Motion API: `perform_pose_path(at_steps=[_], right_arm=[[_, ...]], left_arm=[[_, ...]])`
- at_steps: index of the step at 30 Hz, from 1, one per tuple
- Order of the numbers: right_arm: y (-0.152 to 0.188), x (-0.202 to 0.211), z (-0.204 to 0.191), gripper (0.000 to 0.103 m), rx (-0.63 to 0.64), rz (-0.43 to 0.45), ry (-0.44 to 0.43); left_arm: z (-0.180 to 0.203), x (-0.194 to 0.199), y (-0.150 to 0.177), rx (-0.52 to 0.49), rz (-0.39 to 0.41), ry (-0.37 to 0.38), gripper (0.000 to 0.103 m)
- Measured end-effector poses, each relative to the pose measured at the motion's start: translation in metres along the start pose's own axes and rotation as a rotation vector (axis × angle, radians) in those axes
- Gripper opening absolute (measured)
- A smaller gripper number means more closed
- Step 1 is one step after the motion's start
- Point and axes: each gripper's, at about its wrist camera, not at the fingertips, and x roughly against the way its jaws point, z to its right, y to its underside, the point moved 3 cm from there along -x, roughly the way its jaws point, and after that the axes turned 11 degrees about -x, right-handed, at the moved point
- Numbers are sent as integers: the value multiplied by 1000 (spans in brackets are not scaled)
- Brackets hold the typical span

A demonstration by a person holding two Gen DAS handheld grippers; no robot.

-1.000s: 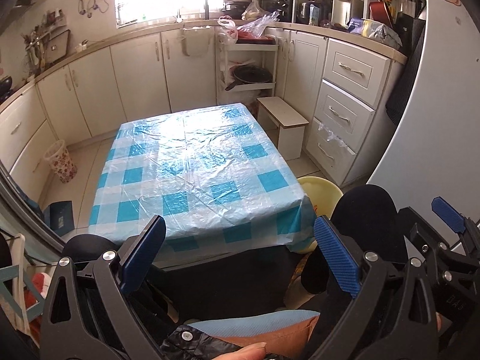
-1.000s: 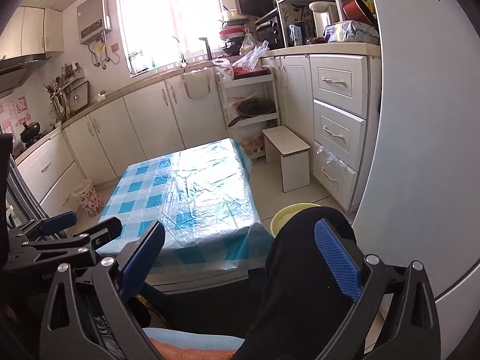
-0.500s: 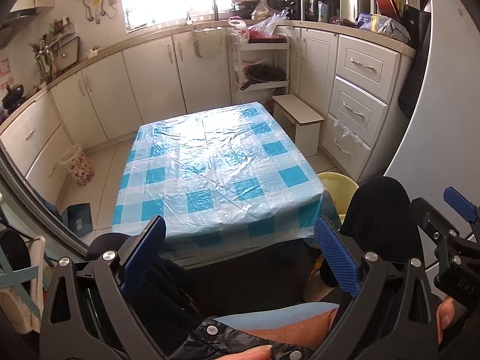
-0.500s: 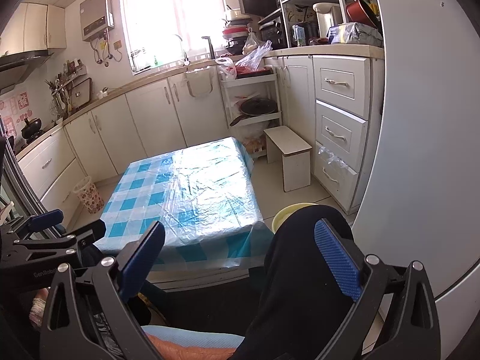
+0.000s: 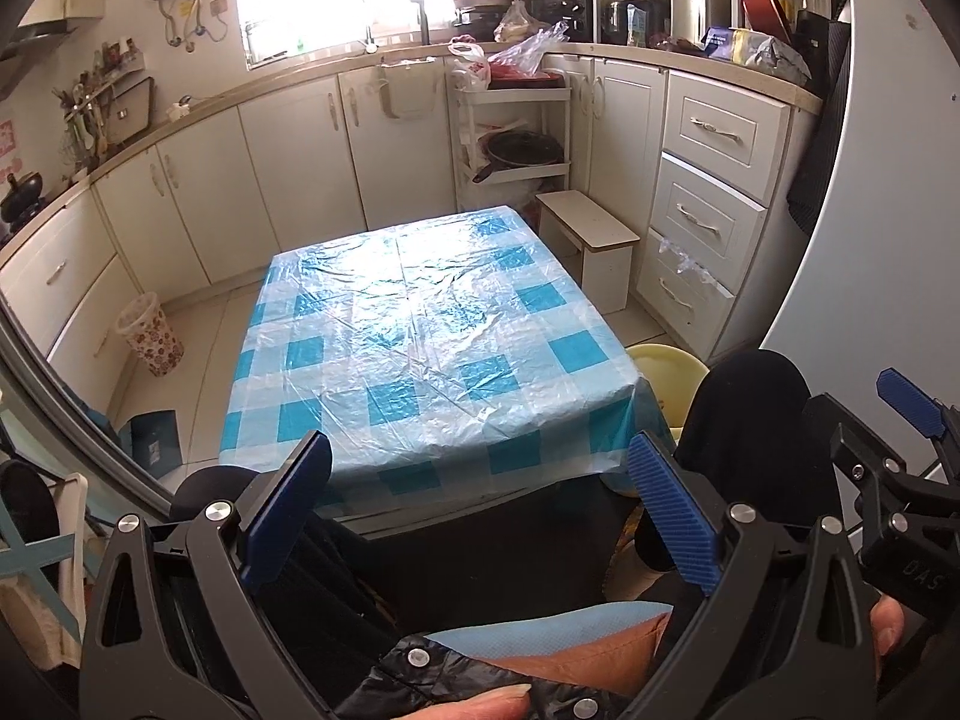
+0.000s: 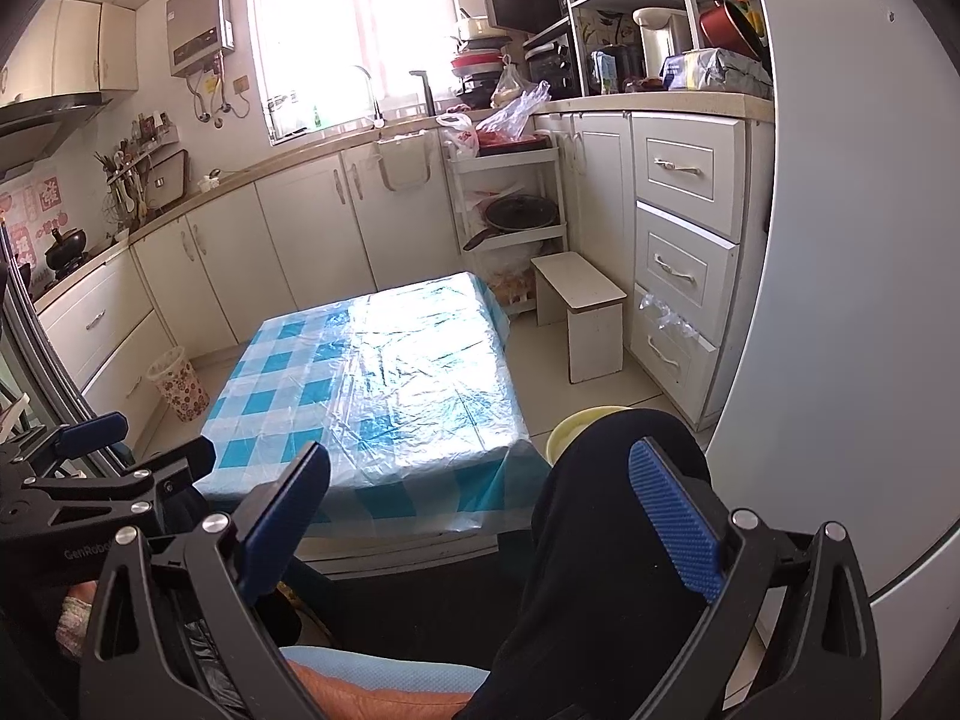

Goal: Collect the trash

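Looking from biggest to smallest, roughly:
Kitchen: white cabinets [image 5: 288, 162] run along the back wall and both sides, bright window above.
Desk: low desk [image 5: 420, 336] mid-room, covered in a blue-and-white checked plastic sheet, top looks bare from both views.
Stool: small white stool [image 5: 591, 246] just beside the desk's far right corner.
Basin: yellow basin [image 5: 666, 363] on the floor near the desk's near right corner, partly hidden by a dark knee.
Bin: patterned wastebasket [image 5: 150, 339] on the floor left of the desk, against the cabinets.
Left gripper [image 5: 480, 516]: fingers spread wide, nothing between them, held low over the lap.
Right gripper [image 6: 480, 516]: same deal, fingers wide apart and empty.
Trash: can't spot any loose piece; crinkly black plastic [image 5: 432, 678] sits at the bottom edge under a thumb, can't tell what it is.
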Motion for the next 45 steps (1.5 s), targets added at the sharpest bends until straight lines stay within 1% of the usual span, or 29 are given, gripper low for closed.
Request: perform_pose_path(at_steps=[45], right_arm=[[5,-2,1,96,7,-22,-2]], left_arm=[[3,-2,2,9,-7,14,95]])
